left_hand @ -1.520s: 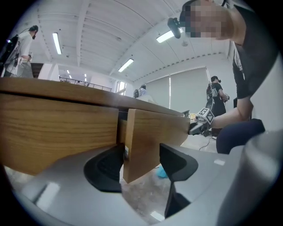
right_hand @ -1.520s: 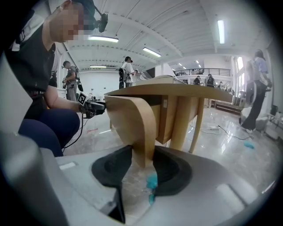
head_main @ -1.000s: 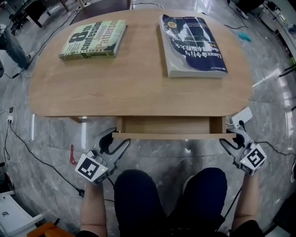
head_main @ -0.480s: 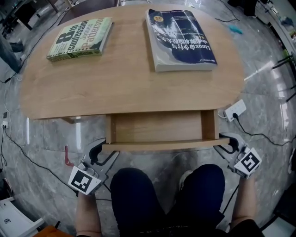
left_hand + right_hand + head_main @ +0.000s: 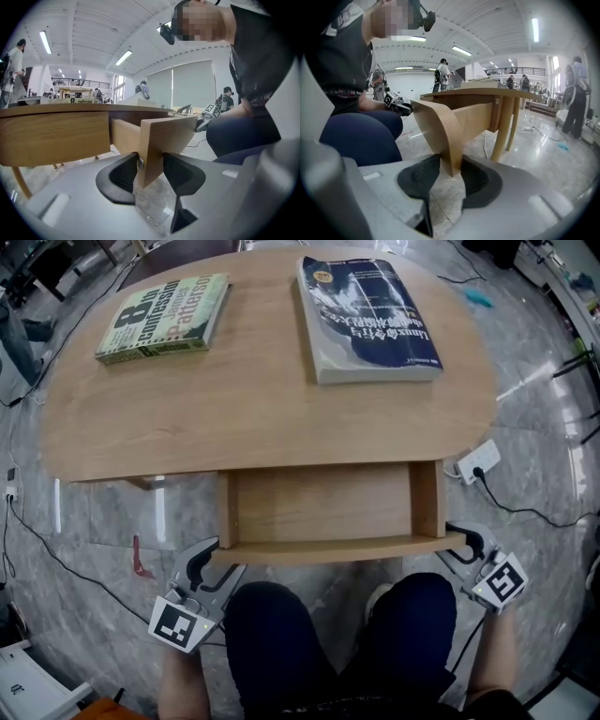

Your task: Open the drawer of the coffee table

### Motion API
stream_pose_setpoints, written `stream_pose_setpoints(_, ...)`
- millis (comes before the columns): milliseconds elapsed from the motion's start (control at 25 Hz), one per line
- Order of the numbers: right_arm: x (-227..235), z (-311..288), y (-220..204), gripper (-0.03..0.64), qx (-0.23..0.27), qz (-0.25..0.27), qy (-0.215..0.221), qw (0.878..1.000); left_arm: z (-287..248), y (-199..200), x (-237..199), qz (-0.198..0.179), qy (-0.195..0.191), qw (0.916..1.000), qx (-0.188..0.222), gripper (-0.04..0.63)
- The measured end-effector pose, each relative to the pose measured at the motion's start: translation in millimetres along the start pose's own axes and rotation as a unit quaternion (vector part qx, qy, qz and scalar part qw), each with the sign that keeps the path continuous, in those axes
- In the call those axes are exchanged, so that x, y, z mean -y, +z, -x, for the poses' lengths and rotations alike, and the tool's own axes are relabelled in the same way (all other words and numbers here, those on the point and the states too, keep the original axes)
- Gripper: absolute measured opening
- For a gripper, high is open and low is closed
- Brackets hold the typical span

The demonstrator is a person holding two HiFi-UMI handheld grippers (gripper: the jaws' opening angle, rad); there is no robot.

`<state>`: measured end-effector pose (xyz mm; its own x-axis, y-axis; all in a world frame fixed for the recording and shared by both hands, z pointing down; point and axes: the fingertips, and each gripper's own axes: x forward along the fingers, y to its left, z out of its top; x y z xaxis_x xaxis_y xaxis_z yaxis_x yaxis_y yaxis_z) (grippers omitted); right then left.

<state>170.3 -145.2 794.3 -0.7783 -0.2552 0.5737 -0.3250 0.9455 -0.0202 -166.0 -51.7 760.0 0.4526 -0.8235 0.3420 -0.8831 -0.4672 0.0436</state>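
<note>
drawer stands well out from under worktop. left gripper: jaws just been closing, clamped on left end of drawer front. right gripper: jaws clamped on right end. green book, blue book on worktop.

Bright, even white light comes from ceiling strip lamps and large shaded windows. Shadows are faint and soft. The polished floor throws glare streaks at the right of the head view. Fisheye bending curves the bench edges, and both gripper views fade to black corners. The drawer front reads sharp.
</note>
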Motion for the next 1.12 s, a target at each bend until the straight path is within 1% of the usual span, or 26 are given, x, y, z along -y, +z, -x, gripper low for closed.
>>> stream_pose_setpoints(240,-14,2,-14,0.141,-0.019,0.010,0.010,1.000,9,-13,13,0.000,-0.029,0.9994,-0.021,0.176)
stream_pose_setpoints(480,-22,3,-20,0.140,-0.030,0.006,0.014,0.999,15,-19,18,-0.012,-0.037,0.9985,-0.038,0.172)
stream_pose_setpoints(640,-23,2,-25,0.140,-0.037,0.016,0.017,0.999,14,-22,19,-0.018,-0.034,0.9984,-0.042,0.172)
stream_pose_setpoints(800,-24,1,-26,0.140,-0.041,0.009,0.020,0.999,14,-22,19,-0.016,-0.029,0.9987,-0.039,0.170)
stream_pose_setpoints(960,-26,1,-27,0.143,-0.055,0.020,0.027,0.998,19,-21,19,-0.012,-0.024,0.9991,-0.034,0.172)
stream_pose_setpoints(1120,-21,12,-22,0.144,-0.047,-0.005,0.014,0.999,30,-19,11,-0.004,-0.003,0.9989,-0.047,0.172)
